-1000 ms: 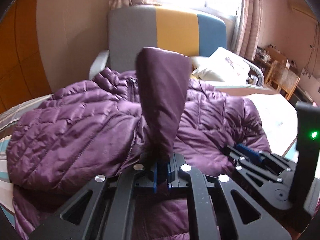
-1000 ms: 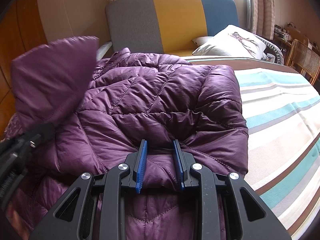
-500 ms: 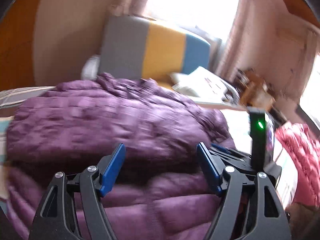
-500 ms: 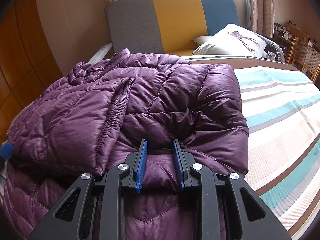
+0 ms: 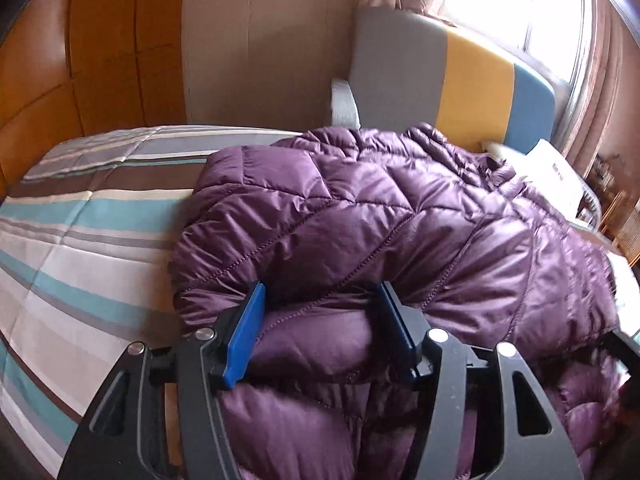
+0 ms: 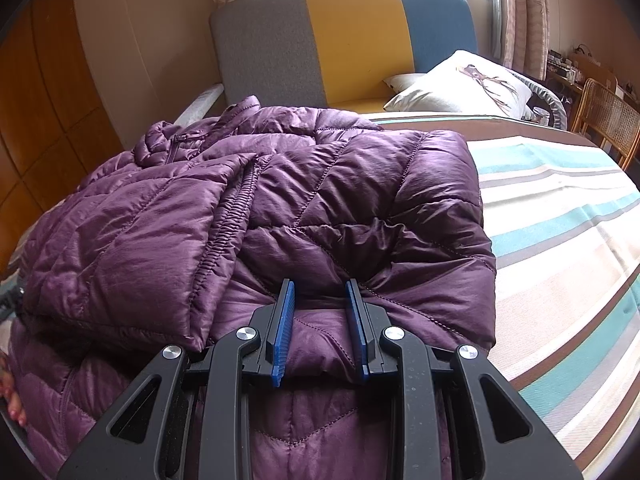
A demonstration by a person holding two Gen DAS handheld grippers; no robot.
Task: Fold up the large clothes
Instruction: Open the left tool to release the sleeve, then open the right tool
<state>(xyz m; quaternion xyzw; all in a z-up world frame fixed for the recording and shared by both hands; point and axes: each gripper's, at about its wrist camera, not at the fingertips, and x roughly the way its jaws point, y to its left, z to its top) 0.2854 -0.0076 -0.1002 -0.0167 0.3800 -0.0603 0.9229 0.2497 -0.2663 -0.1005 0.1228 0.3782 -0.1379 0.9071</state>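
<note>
A purple quilted puffer jacket (image 5: pixel 360 220) lies on the striped bed, and its sleeve (image 6: pixel 140 240) is folded across the front. My left gripper (image 5: pixel 320 292) straddles a thick roll of the jacket at its left folded edge. Its jaws are closing, with the fabric bulging between the blue pads (image 5: pixel 244 336). My right gripper (image 6: pixel 319 286) is shut on a fold of the jacket (image 6: pixel 320 184) near its right side, the fabric pinched between its pads (image 6: pixel 282 328).
A striped bedcover (image 5: pixel 80 260) (image 6: pixel 560 240) stretches out on both sides of the jacket. Behind it stands a grey, yellow and blue sofa back (image 6: pixel 340 40) with a white pillow (image 6: pixel 460 84). A wicker chair (image 6: pixel 608 120) is at far right.
My left gripper let go of the raised sleeve, which now lies flat across the jacket. It opened and swung left to the jacket's left edge. The right gripper has not moved.
</note>
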